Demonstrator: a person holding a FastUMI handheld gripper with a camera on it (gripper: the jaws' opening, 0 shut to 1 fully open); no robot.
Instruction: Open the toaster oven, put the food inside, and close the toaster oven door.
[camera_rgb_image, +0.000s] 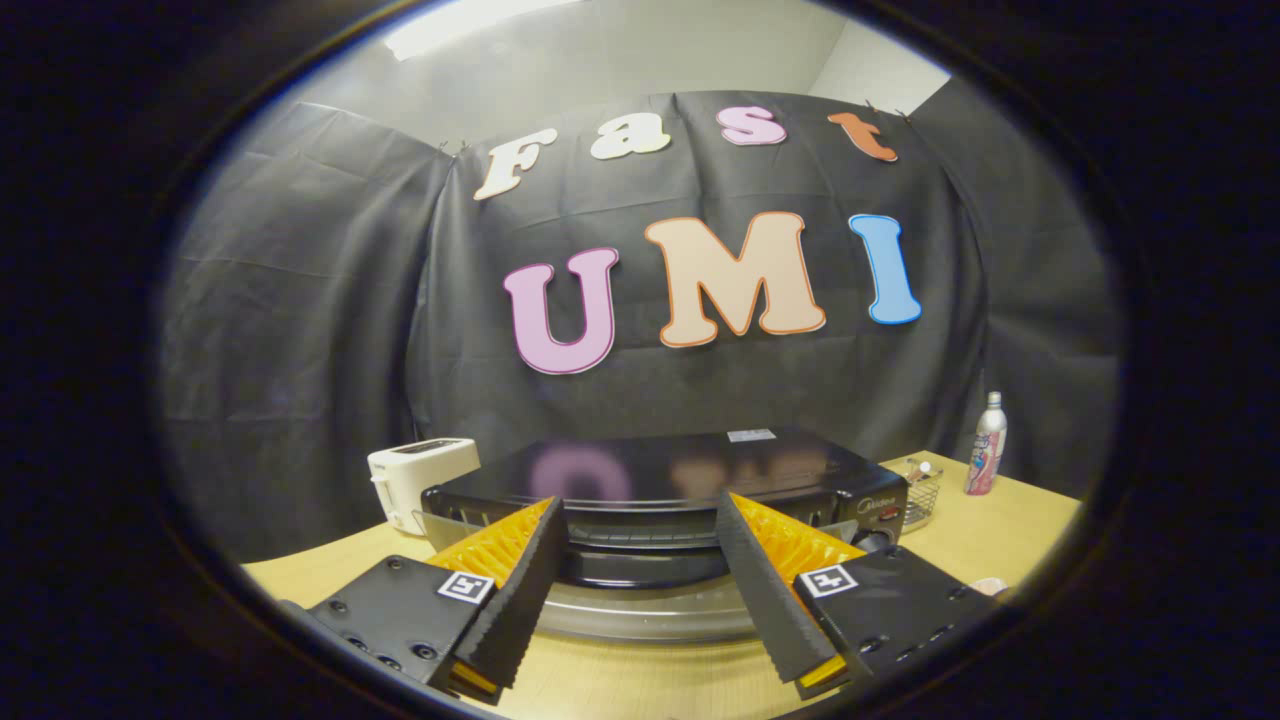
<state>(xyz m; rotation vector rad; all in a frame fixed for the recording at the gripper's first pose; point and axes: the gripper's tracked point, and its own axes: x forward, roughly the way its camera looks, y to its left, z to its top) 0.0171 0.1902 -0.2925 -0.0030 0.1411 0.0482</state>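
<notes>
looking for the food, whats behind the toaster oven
Behind the toaster oven: a white toaster on one side, a wire basket and bottle on the other. The open gripper holds nothing.

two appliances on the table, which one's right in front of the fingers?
The black toaster oven, just ahead of the open gripper, its door handle between the fingers. The white pop-up toaster stands farther back, off to its side.

Tongs-mounted (636, 520) — low, near toaster oven (660, 490)
</notes>
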